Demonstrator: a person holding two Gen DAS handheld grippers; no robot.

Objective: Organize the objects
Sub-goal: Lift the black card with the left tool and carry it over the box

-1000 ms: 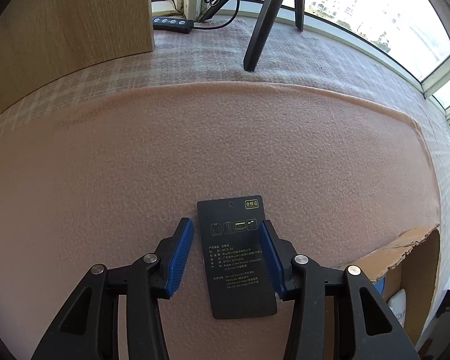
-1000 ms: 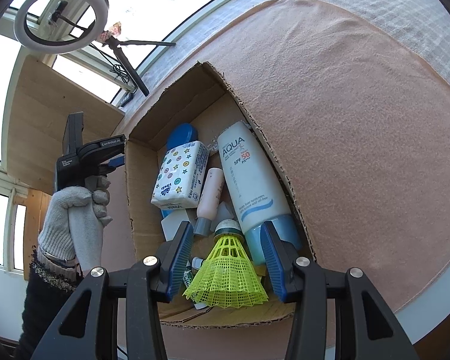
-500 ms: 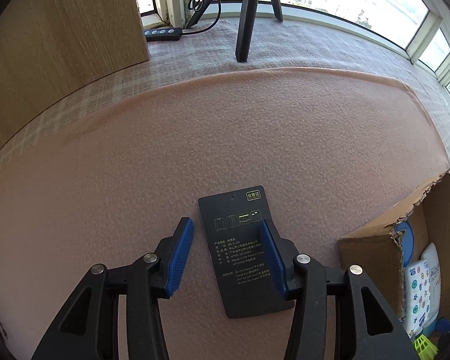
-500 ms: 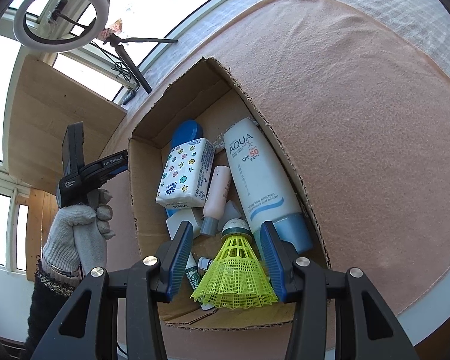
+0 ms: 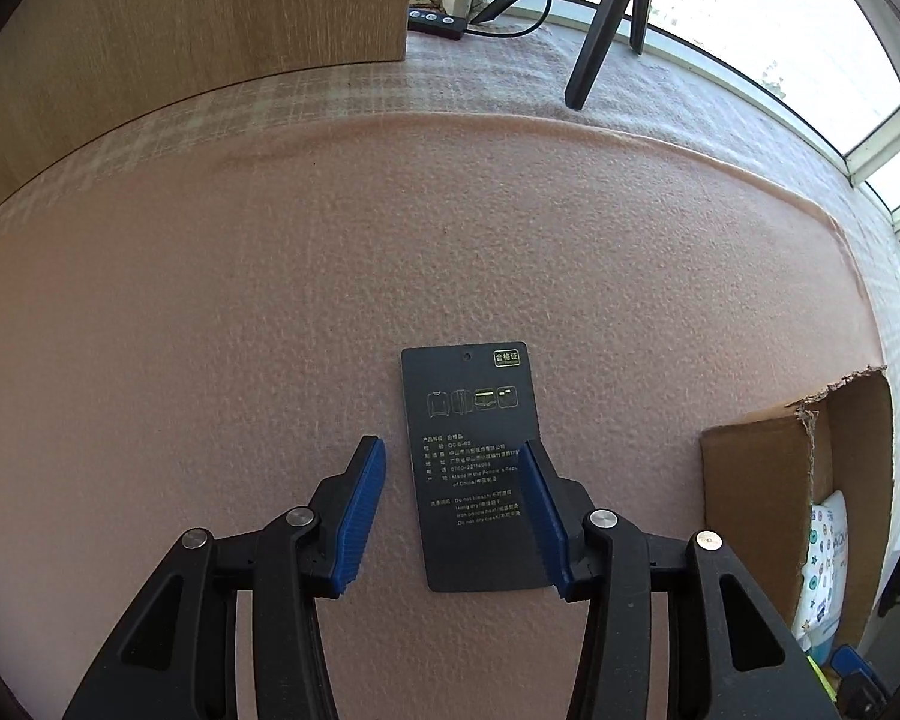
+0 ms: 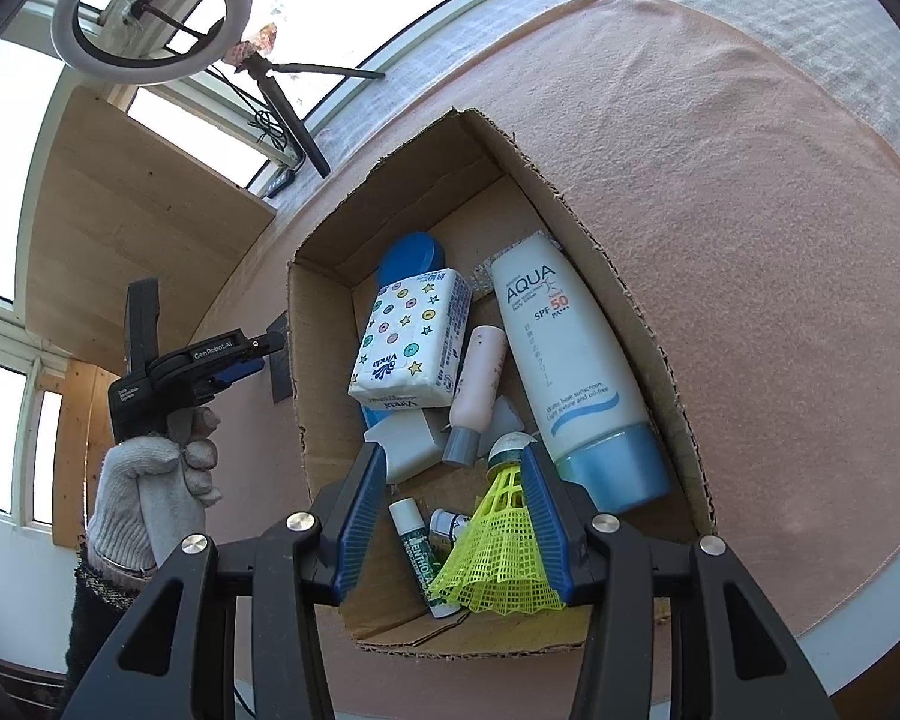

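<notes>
Lying flat, black tag [image 5: 473,468] long axis pointing away, left gripper [image 5: 453,516] apart

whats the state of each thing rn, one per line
box: open, upright
tag: flat on cloth, outside box
shuttlecock: over the box, against one pad
sunscreen: lying in box, capped
left hand-held gripper: open
right hand-held gripper: grip unclear

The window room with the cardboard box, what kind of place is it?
Probably a sunny home balcony or window nook used for filming: curved windows wrap a wide ledge under a pink blanket, with a ring light on a tripod, and a cardboard box of toiletries.
</notes>
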